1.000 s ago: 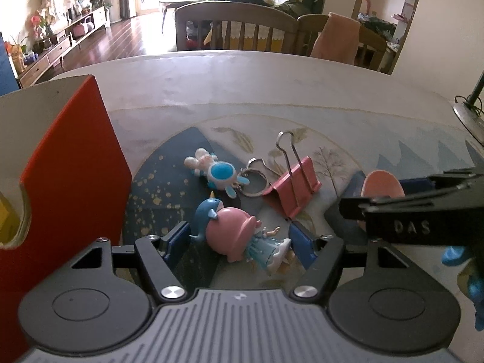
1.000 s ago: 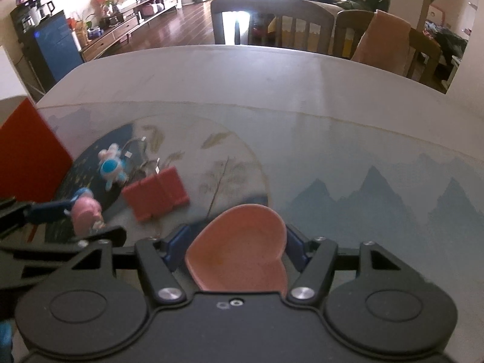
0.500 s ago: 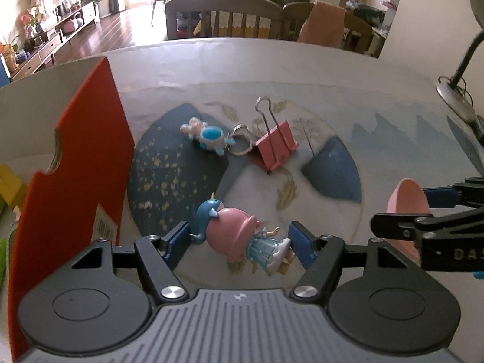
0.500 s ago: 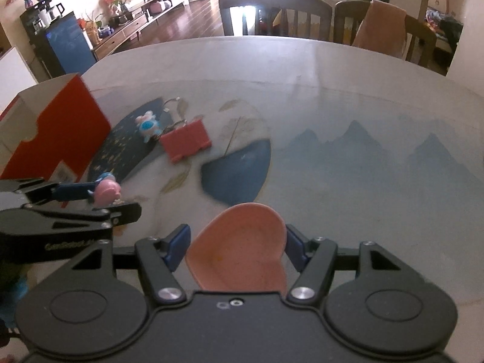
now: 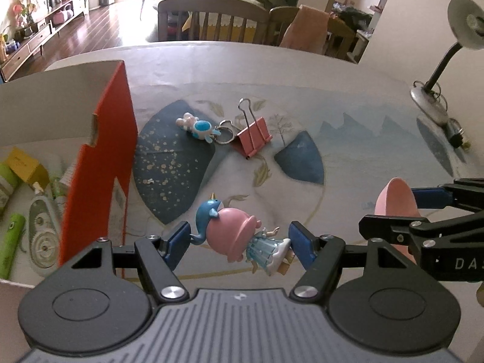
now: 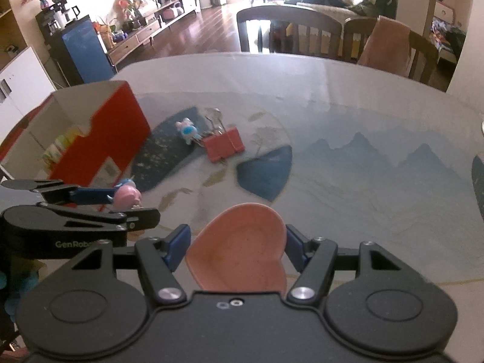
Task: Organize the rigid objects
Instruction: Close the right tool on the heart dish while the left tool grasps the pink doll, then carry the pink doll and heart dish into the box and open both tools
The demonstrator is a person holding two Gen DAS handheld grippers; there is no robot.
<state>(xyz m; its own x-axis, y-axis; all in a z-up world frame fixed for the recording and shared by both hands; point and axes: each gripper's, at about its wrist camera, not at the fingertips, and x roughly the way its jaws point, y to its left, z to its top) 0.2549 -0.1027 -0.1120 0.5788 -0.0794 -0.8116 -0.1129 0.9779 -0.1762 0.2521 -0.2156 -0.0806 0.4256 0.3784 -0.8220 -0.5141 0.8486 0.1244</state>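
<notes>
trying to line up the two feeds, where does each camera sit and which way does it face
Left wrist: behind the left gripper, which holds a pink figurine; faces the table, red box left, right gripper entering right.
Right wrist: behind the right gripper, which holds a pink heart dish; left gripper entering left.
Shared: binder clip, keychain toy.

Left gripper [image 5: 239, 243]: matte black linkage arms, blue pads [image 5: 178, 243] inside the jaws, silver screws behind them, ribbed grey housing at rear. Right gripper [image 6: 237, 243]: same black build, blue pads [image 6: 178, 242], smooth black housing; white "DAS" lettering on its side.
</notes>
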